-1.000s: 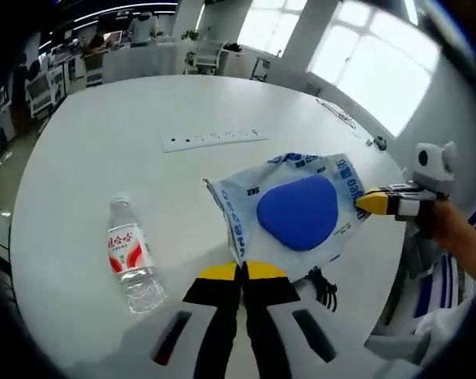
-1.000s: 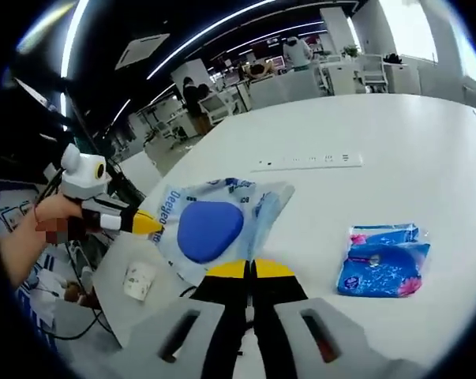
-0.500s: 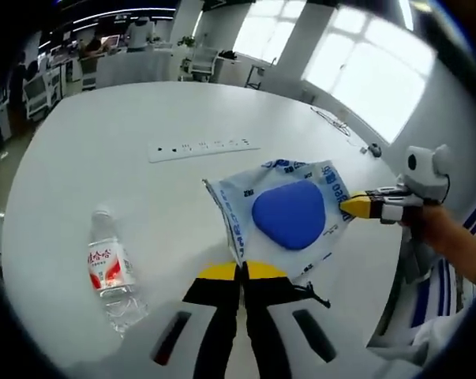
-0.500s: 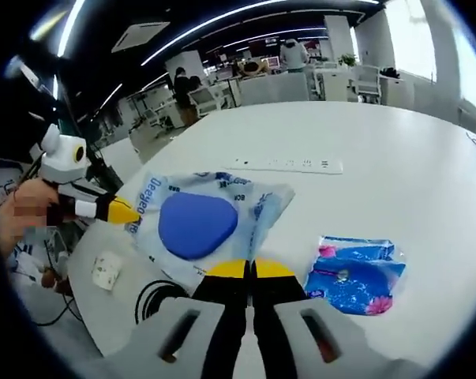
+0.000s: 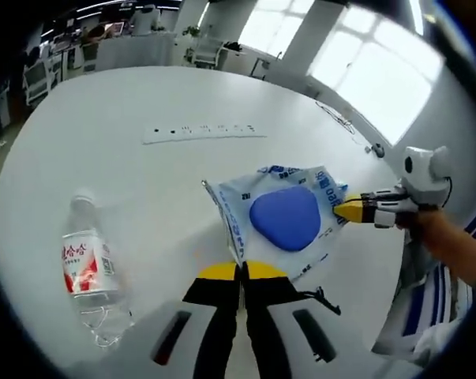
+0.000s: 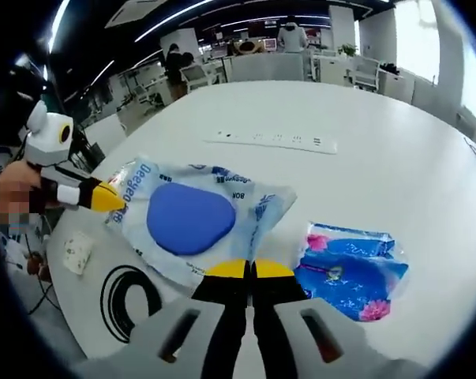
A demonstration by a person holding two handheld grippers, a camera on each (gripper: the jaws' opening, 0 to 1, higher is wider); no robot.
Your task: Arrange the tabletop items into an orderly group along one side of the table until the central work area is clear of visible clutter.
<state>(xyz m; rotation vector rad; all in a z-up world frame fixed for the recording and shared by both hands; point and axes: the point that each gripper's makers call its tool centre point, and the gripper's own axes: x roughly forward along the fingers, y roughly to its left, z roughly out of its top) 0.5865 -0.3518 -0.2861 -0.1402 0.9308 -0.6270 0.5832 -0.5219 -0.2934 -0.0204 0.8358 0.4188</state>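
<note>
Bottle [image 5: 86, 268] lies on its side at the left of the tabletop [image 5: 103, 174]. We grip the wipes pack [image 5: 285, 217] by opposite corners, left tongs [image 5: 239, 272] and right tongs [image 6: 249, 271] both clamped, likely to carry it flat. White-blue wrapper, large blue flap. Tissue pack [image 6: 350, 268] rests beside it.

Open white tabletop beyond the held bag

The round white table [image 5: 103, 142] lies mostly bare; a flat white power strip [image 5: 204, 132], a lying clear plastic water bottle [image 5: 86, 268] and, seemingly near the rim, a blue tissue pack [image 6: 350, 268] obstruct.
</note>
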